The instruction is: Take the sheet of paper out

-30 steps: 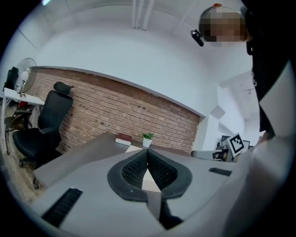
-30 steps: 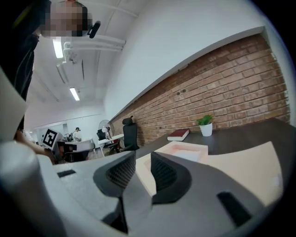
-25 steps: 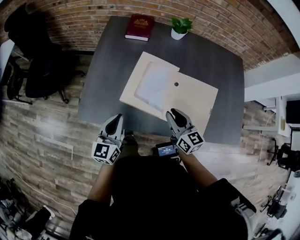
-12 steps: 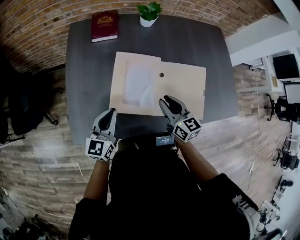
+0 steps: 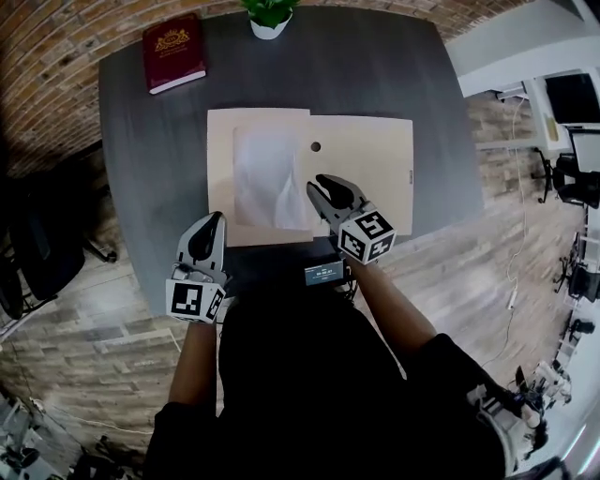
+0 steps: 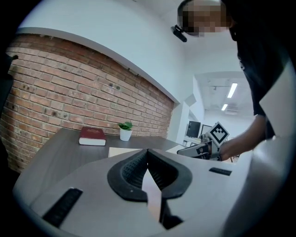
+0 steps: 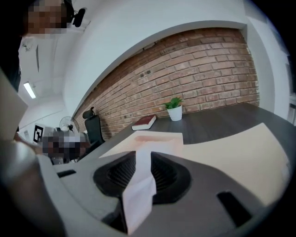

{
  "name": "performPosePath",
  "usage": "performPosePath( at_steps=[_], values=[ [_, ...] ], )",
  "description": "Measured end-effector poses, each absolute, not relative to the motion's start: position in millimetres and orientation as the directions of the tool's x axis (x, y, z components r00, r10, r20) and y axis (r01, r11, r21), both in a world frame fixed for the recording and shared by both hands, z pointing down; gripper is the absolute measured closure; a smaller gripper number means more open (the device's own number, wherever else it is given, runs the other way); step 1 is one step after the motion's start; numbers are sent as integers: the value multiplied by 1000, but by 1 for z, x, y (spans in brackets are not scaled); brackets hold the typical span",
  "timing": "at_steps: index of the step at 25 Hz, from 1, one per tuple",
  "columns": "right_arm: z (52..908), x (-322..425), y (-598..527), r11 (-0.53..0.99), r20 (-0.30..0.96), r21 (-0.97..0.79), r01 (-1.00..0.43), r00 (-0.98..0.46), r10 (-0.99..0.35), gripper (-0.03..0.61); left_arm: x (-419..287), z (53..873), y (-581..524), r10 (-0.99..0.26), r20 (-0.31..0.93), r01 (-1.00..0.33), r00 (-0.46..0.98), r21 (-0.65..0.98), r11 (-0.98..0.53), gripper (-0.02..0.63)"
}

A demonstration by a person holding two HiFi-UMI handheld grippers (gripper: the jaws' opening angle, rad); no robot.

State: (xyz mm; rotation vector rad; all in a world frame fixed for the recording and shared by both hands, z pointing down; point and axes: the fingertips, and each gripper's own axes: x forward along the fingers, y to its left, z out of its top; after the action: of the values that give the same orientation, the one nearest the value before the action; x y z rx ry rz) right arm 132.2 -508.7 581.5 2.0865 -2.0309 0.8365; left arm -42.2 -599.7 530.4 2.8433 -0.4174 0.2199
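A beige envelope (image 5: pixel 361 173) lies flat on the dark grey table (image 5: pixel 150 169), its left part holding a white sheet of paper (image 5: pixel 267 173). My right gripper (image 5: pixel 323 192) reaches over the envelope's near edge and is shut on the sheet's right near corner, which rises a little. In the right gripper view the white sheet (image 7: pixel 138 190) runs between the closed jaws of the right gripper (image 7: pixel 142 159). My left gripper (image 5: pixel 208 234) hovers over the table's near edge, left of the envelope, shut with nothing in it. Its closed tips (image 6: pixel 148 159) point over the table.
A dark red book (image 5: pixel 174 52) and a small potted plant (image 5: pixel 268 17) stand at the table's far edge by the brick wall. A black office chair (image 5: pixel 37 253) is left of the table. The person's body fills the near side.
The view has swung so the envelope sits squarer. My right gripper has moved left and forward onto the sheet's corner. The left gripper has hardly moved.
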Motion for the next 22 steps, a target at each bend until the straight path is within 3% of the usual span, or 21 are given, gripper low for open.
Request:
performPosePath(
  at_steps=[22],
  values=[
    [699, 150, -553, -95, 760, -204, -974, -97, -643, 474, -26, 573, -668, -323, 241, -386, 915, 296, -874, 618]
  ],
)
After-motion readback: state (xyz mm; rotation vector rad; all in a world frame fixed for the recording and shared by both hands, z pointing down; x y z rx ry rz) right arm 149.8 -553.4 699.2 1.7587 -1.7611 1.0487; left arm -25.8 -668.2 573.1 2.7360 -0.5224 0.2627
